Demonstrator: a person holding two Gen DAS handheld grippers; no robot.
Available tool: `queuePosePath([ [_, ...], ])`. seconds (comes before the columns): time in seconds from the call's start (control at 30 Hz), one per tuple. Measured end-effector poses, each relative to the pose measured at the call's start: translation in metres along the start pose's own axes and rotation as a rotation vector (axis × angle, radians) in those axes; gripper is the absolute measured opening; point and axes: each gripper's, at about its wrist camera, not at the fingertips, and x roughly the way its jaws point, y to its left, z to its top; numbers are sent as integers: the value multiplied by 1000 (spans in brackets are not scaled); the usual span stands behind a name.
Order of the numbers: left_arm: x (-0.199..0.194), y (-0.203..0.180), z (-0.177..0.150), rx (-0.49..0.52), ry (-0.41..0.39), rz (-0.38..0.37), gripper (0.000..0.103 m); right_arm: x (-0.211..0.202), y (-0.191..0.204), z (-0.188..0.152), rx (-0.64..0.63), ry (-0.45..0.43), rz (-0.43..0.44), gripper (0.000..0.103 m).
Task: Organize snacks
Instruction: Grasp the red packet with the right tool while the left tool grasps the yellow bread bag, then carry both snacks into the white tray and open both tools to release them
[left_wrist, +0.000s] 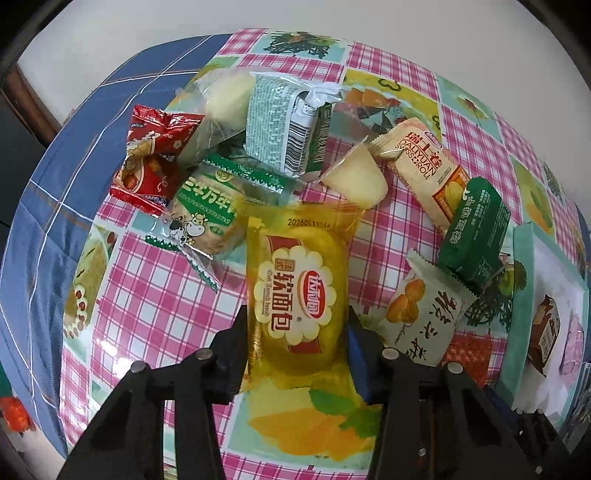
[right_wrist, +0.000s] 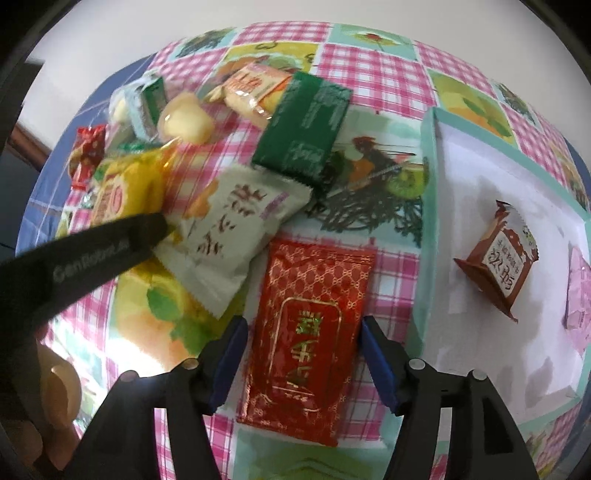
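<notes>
Left claw (left_wrist: 297, 354) is pointed steeply down and is clenched on the yellow soft-bread packet (left_wrist: 295, 291), both fingers pressed against the packet's long sides; the packet lies on the bench (left_wrist: 155, 295), which is covered by a pink-checked cloth with fruit prints. Right claw (right_wrist: 304, 354) is held released, blue pads (right_wrist: 376, 363) standing clear on either side of the red-and-gold packet (right_wrist: 314, 332), which lies flat on the cloth between them, untouched. A loose heap of snacks is seen beyond the yellow packet: a red wrapped snack (left_wrist: 155, 158), a green-and-white biscuit pack with a cow print (left_wrist: 203, 218), a mint-green carton with a barcode (left_wrist: 291, 129), a pale jelly cup (left_wrist: 354, 181) tipped on its side, a Swiss roll wrapper (left_wrist: 424, 170), a dark green packet (left_wrist: 474, 229) and a white pastry packet (left_wrist: 424, 314) partly under it. A teal-rimmed white tray (right_wrist: 428, 221) is set on the right side of the bench, just beside the red-and-gold packet; a brown-and-white snack (right_wrist: 498, 258) and a pink wrapped item (right_wrist: 580, 291) are lying in it. The left claw's black body is seen crossing the right view's left side, with part of a hand (right_wrist: 55, 398) below it.
</notes>
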Motion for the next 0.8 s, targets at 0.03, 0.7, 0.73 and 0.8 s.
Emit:
queuePosePath([
  [0.03,1,1,0,-2,-1,-2,48,1,3,1,-15,-1,-9,66],
  [0.7,-17,14,-11,-77,-11,-36,41,-40,-16,-24,46,-28,98,47],
  [0.73,-21,14,-12,-82,-16,-41,41,-45,-16,-26,48,-31,103,47],
  [0.8,-30,13,-14,-91,-26,-54,41,-58,-19,-26,48,-38,110,47],
])
